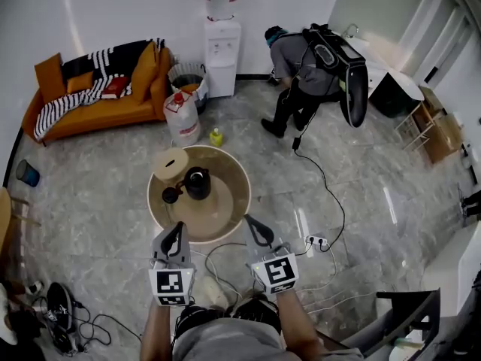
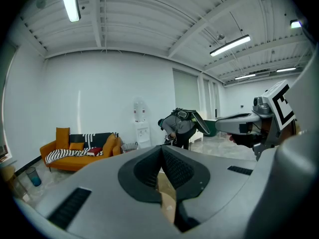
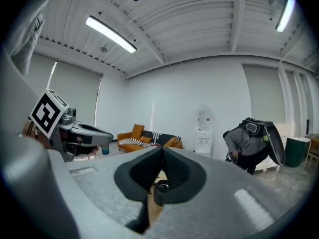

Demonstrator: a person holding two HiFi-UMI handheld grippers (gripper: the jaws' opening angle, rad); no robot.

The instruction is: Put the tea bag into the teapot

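A black teapot [image 1: 198,183] stands on the round tan table [image 1: 233,205], with a small dark lid [image 1: 171,195] at its left and a tan round piece [image 1: 170,164] behind that. I cannot make out a tea bag in any view. Both grippers hover side by side at the table's near edge, pointing toward it. My left gripper [image 1: 177,229] [image 2: 161,149] has its jaws together with nothing between them. So does my right gripper [image 1: 250,221] [image 3: 162,151]; a dark round part of the tea set [image 3: 161,185] shows through the gap below its tips.
An orange sofa [image 1: 90,100], a water dispenser [image 1: 222,47], a water jug [image 1: 183,115] and a yellow bottle [image 1: 216,137] stand beyond the table. A person [image 1: 308,74] bends over at the back right. Cables and a power strip [image 1: 316,241] lie on the floor nearby.
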